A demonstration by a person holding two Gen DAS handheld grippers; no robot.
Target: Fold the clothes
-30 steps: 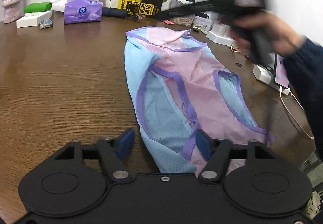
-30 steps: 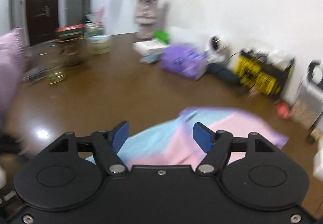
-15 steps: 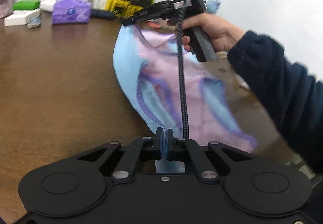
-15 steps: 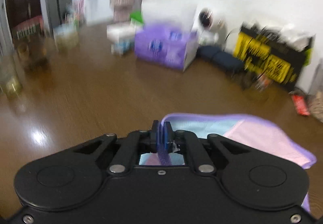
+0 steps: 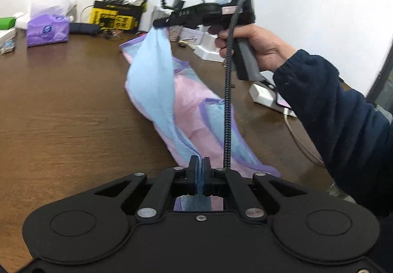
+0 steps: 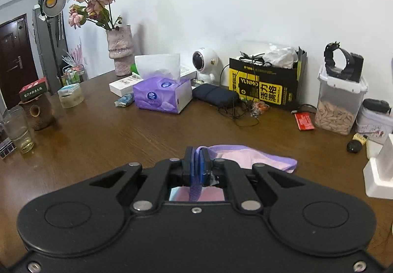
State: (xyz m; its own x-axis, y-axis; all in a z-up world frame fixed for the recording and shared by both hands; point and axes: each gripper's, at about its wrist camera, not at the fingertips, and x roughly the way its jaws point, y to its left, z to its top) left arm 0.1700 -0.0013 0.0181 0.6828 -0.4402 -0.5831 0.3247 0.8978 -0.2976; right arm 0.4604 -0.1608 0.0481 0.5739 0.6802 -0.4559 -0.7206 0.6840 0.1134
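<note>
A pink and light-blue mesh garment (image 5: 186, 106) with purple trim lies lengthwise on the brown wooden table (image 5: 61, 106). My left gripper (image 5: 199, 176) is shut on its near blue edge. My right gripper (image 6: 195, 169) is shut on the purple-trimmed far edge; in the left wrist view the right gripper (image 5: 161, 23) holds that edge lifted above the table, so a blue flap hangs between the two grippers. In the right wrist view the garment (image 6: 248, 157) shows as a pink and purple fold just beyond the fingers.
A purple tissue box (image 6: 162, 96), a vase of roses (image 6: 120, 51), a yellow-black box (image 6: 265, 86), a clear container (image 6: 339, 103), a glass (image 6: 19, 133) and white items (image 5: 267, 96) with cables line the table's far and right sides.
Both grippers were open a second ago, then shut on the garment's left edge. The right gripper has since lifted the far end, raising a blue flap off the table.
</note>
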